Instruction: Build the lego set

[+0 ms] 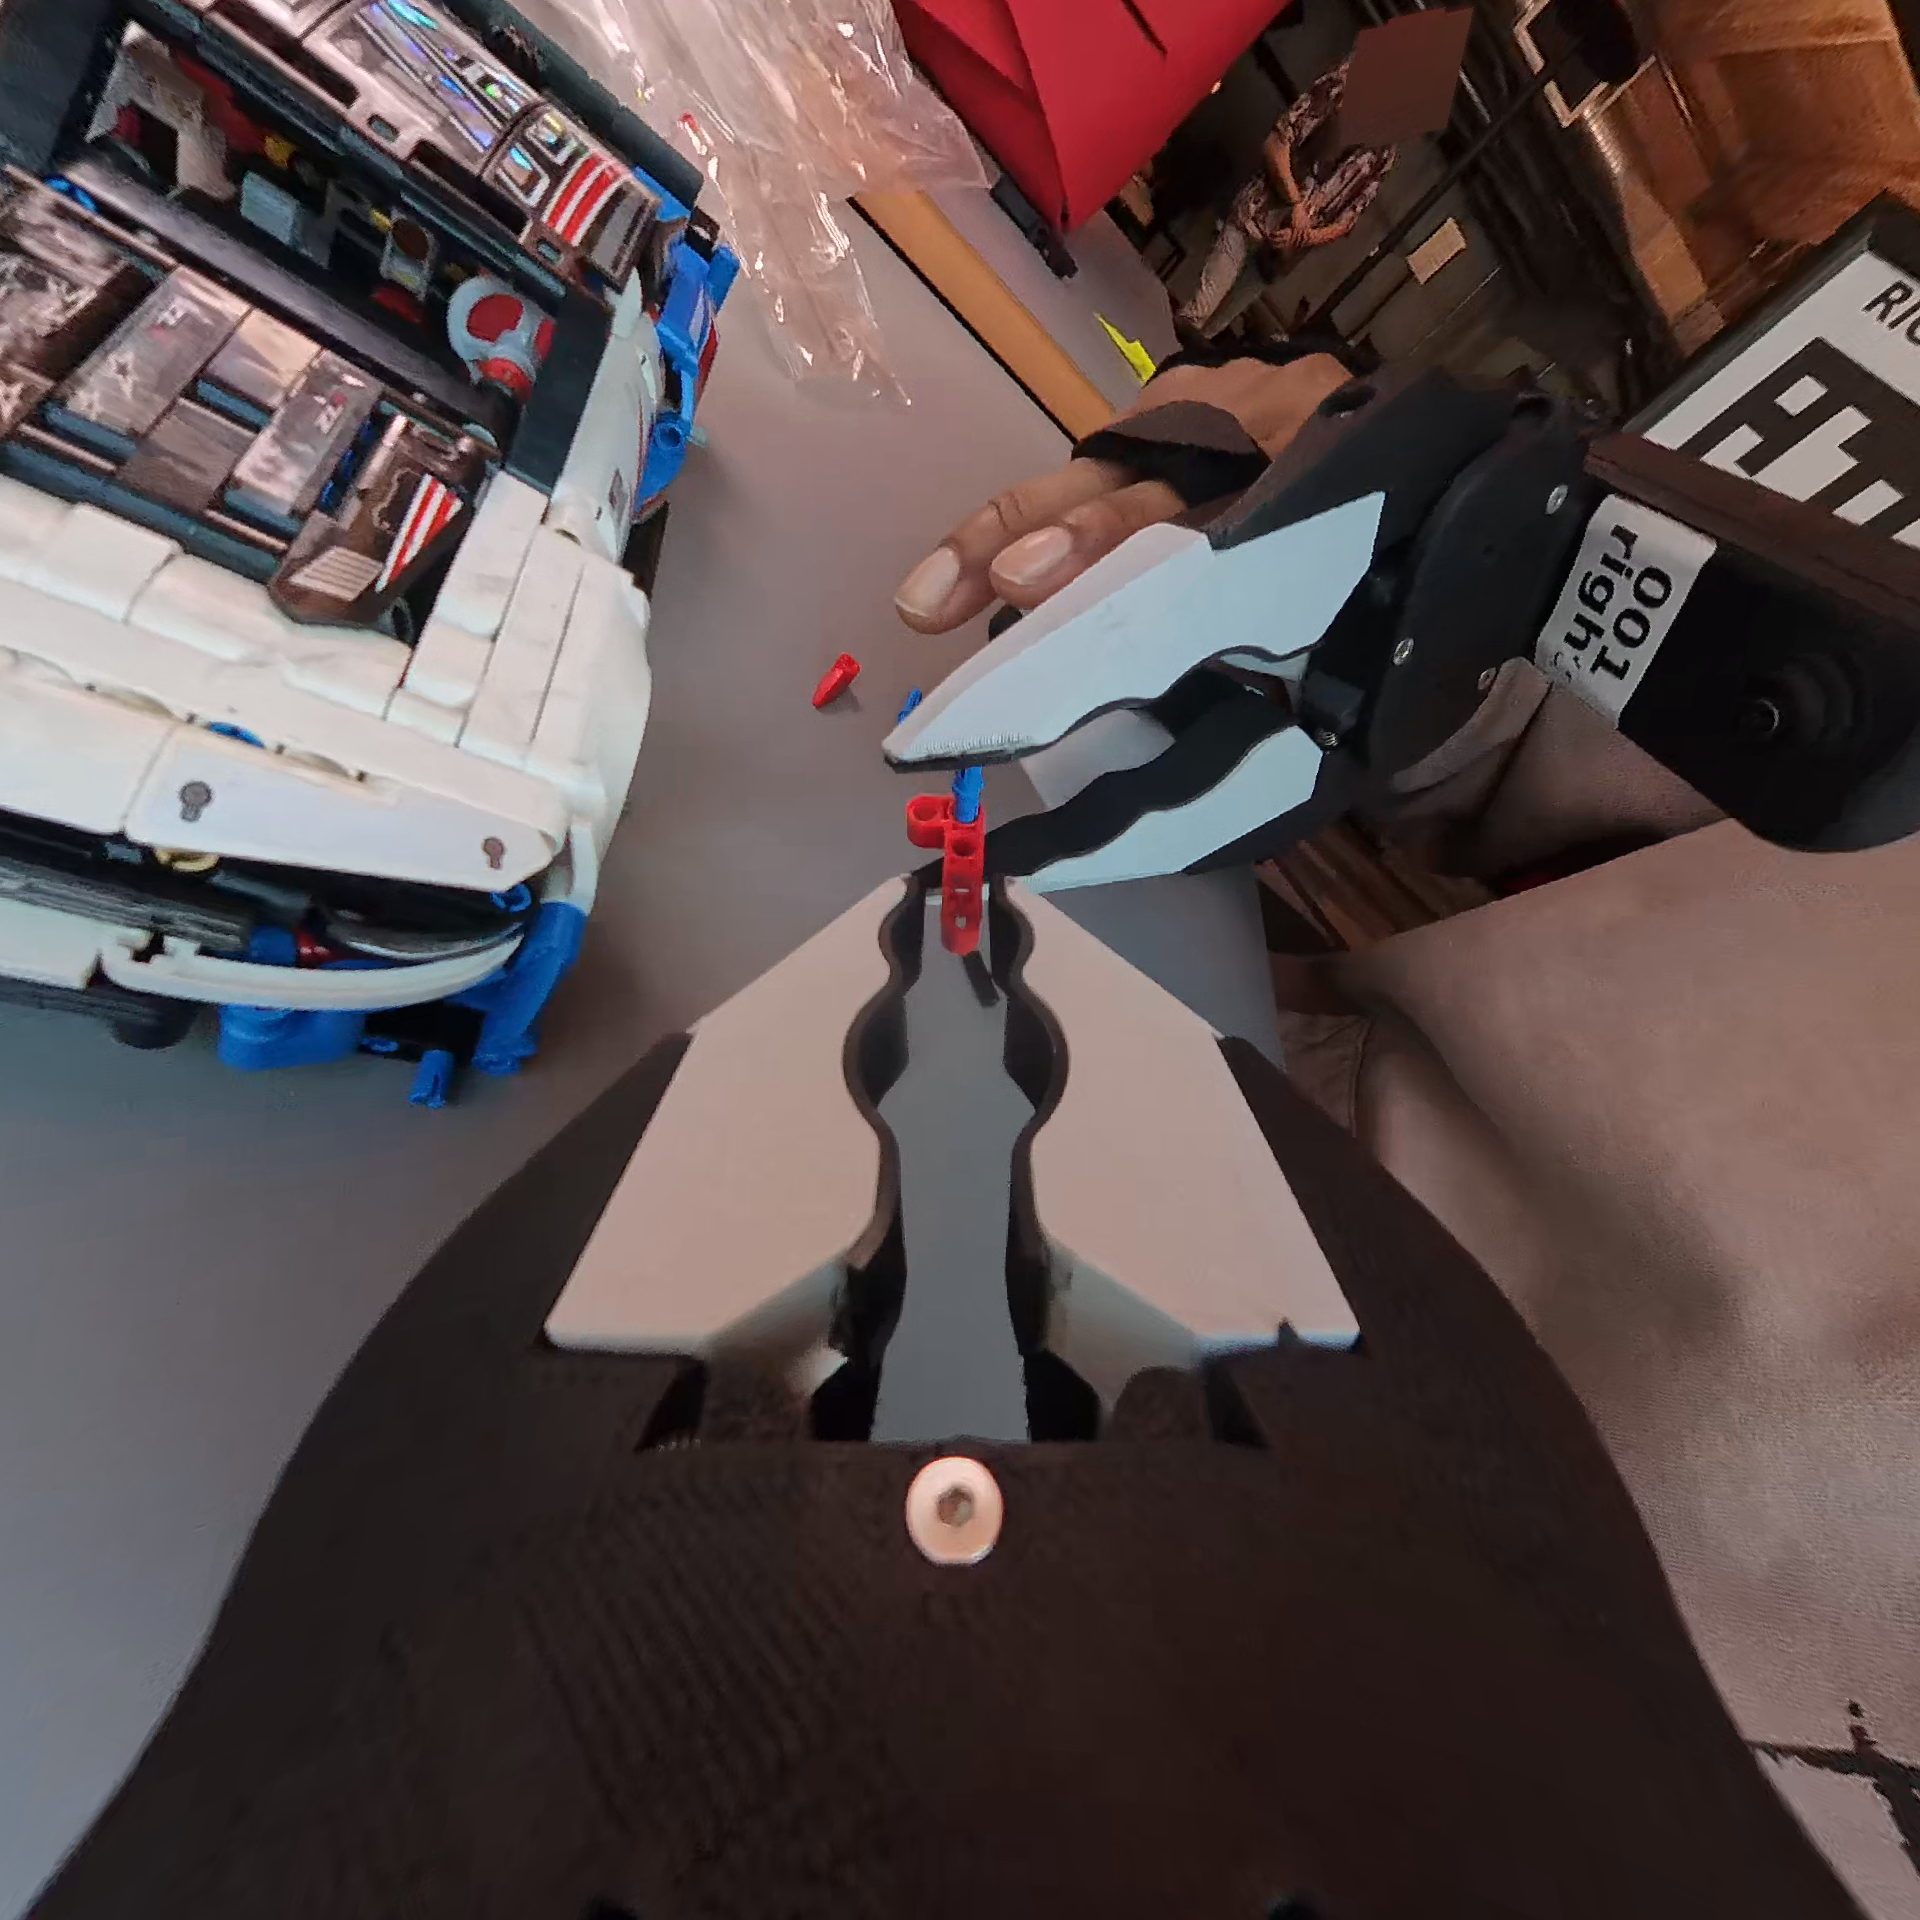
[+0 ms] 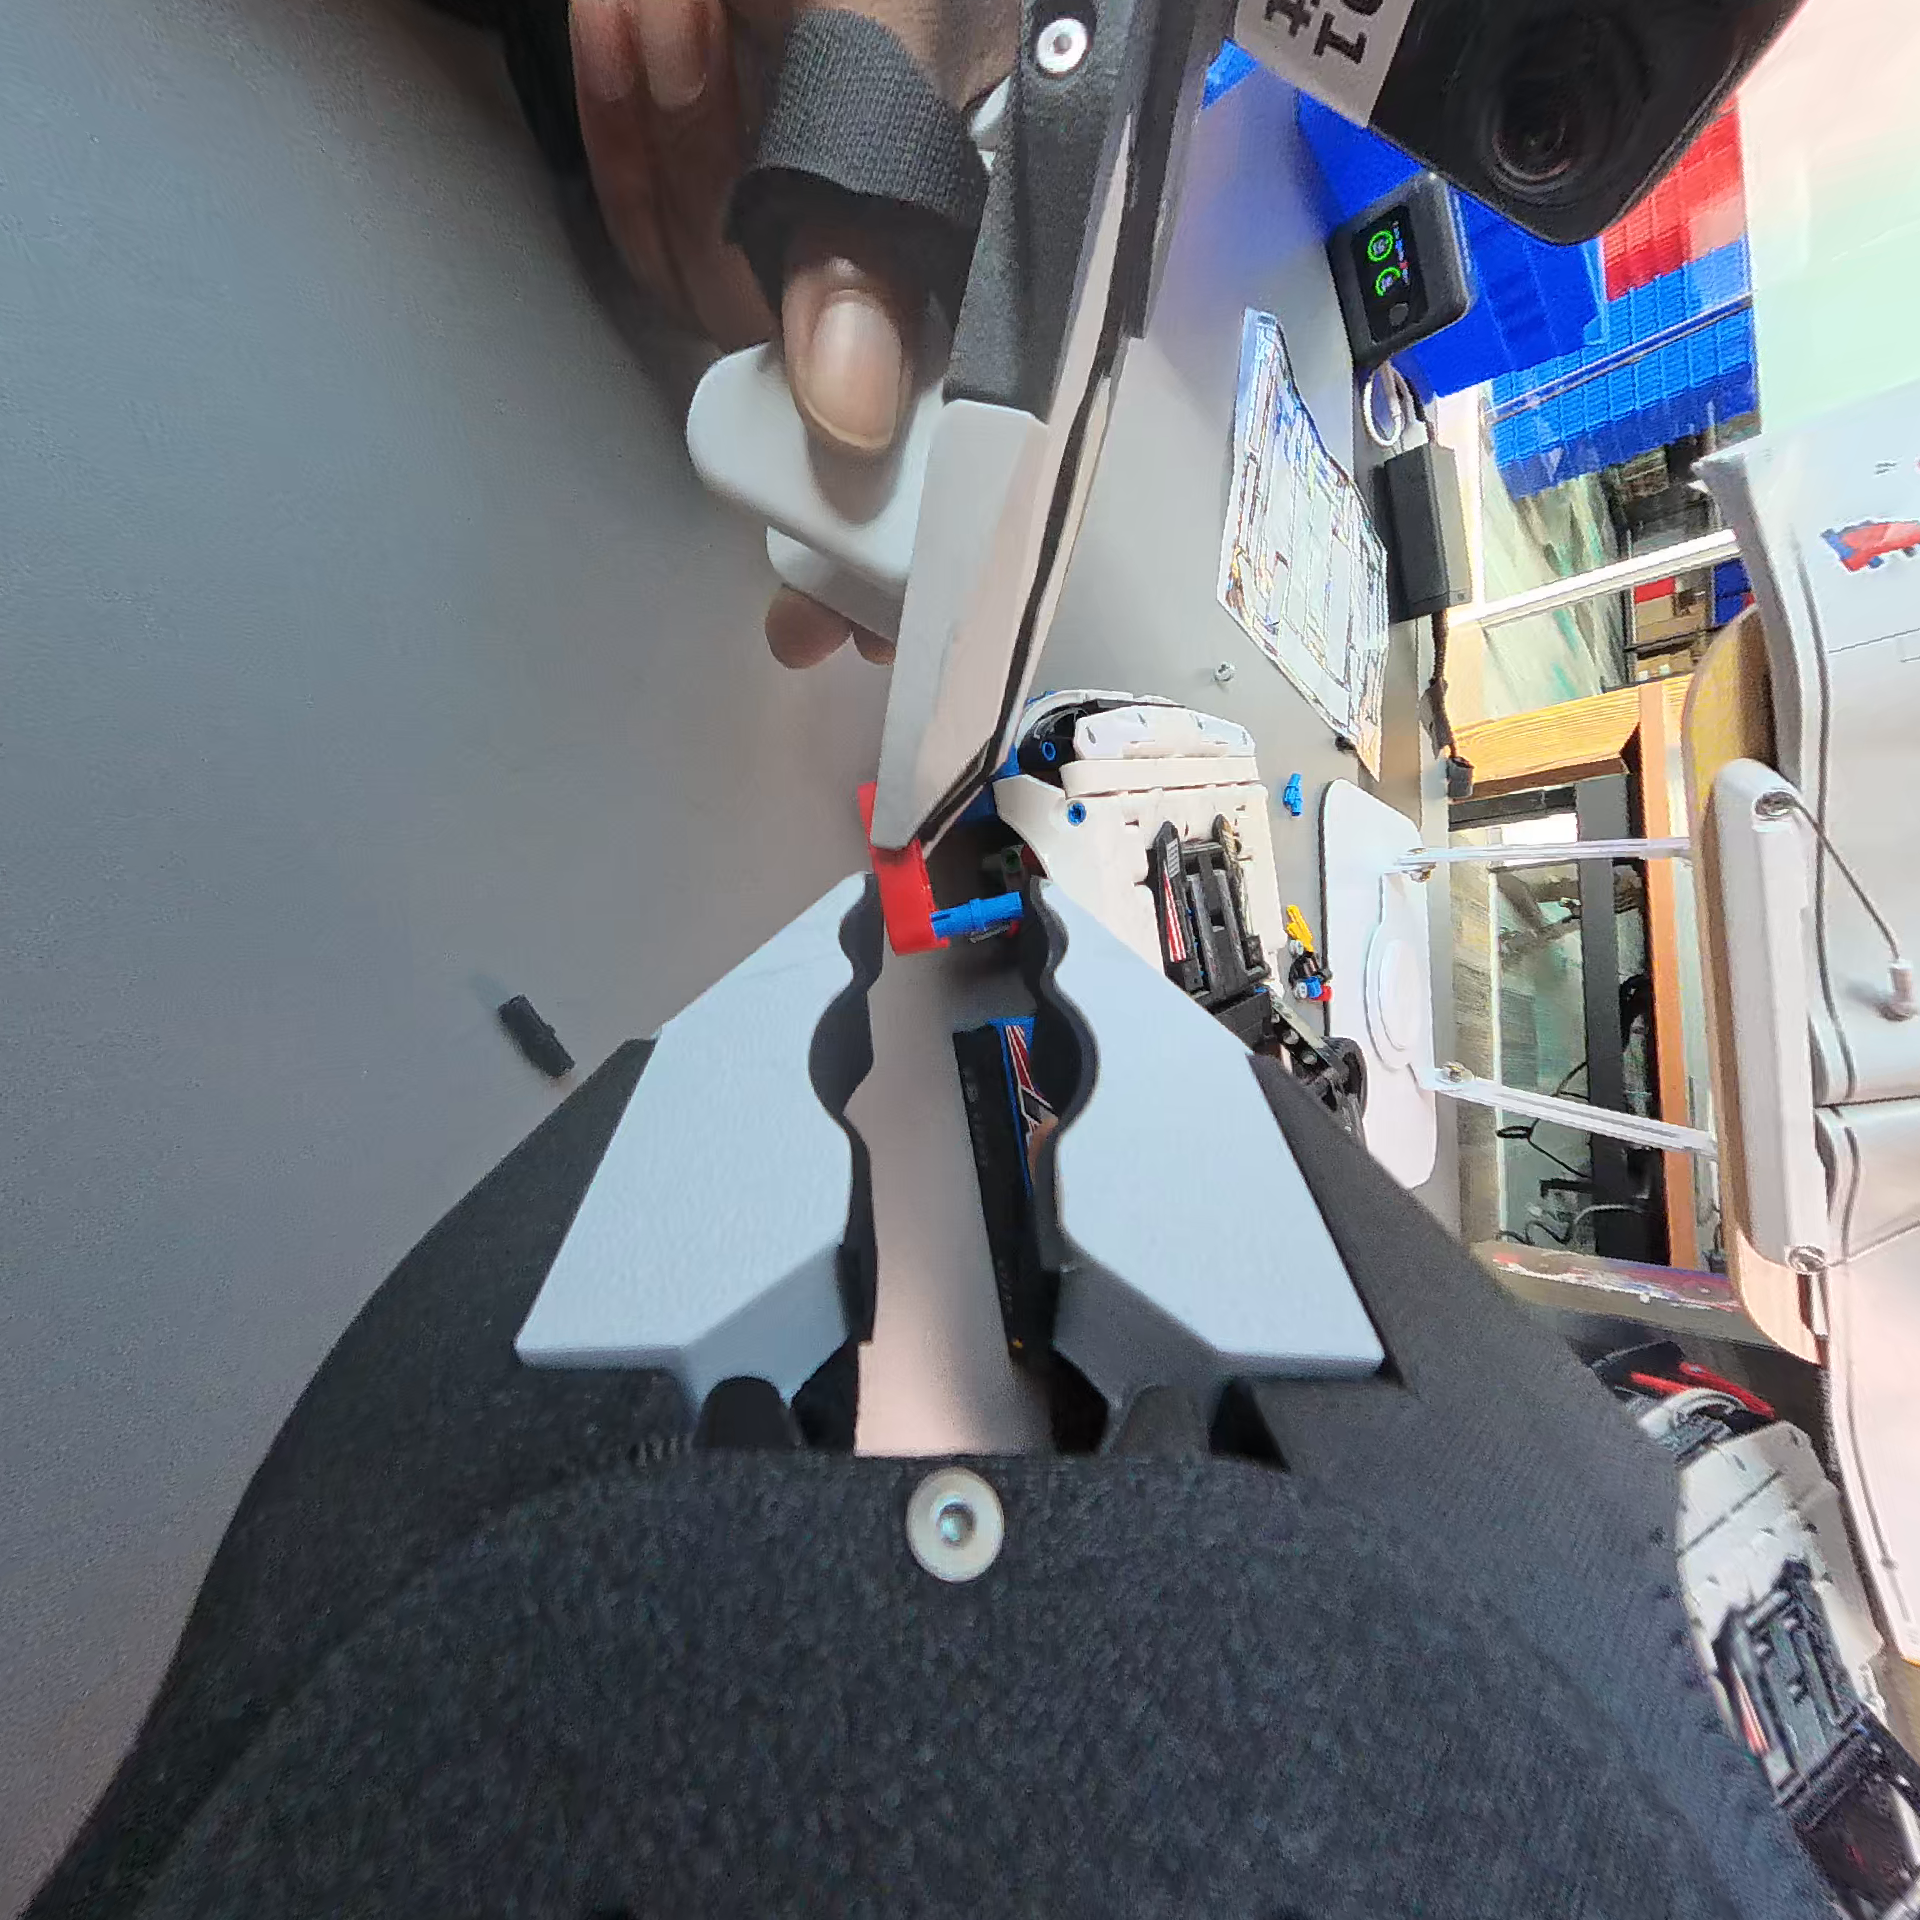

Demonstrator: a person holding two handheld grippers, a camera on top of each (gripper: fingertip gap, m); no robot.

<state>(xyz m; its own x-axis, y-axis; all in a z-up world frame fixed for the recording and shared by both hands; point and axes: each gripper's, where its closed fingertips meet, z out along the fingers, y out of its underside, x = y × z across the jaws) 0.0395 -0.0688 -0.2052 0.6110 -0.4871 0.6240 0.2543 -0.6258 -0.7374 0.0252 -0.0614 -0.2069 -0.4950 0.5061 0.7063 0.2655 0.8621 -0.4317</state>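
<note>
The left gripper (image 1: 958, 883) is seen closed on a red beam (image 1: 962, 878), which is pinched between its two fingertips and stands out beyond them. A short red arm of the same piece (image 1: 925, 817) juts to one side at the far end. A blue pin (image 1: 968, 790) is seated in that far end of the beam. The right gripper (image 1: 971, 784) is brought in from the right, and the blue pin is caught between its fingertips; in the right wrist view the pin (image 2: 971, 916) is seen lying across the gap between the right gripper's tips, with its jaws only partly closed around it, and the red beam (image 2: 909, 902) is held against the left gripper (image 2: 914, 821) just beyond.

A hand (image 1: 1049, 540) is wrapped around the right gripper's body. On the grey table (image 1: 208, 1299), just past the two grippers, a small red piece (image 1: 836, 681) and a small blue piece (image 1: 910, 702) are lying loose, near each other. A small black piece (image 2: 535, 1034) is lying on the table near the grippers. The large white and blue model car (image 1: 312, 644) is parked to the left, well apart from the held beam. Clear plastic wrap (image 1: 790, 156) is lying beyond the car.
</note>
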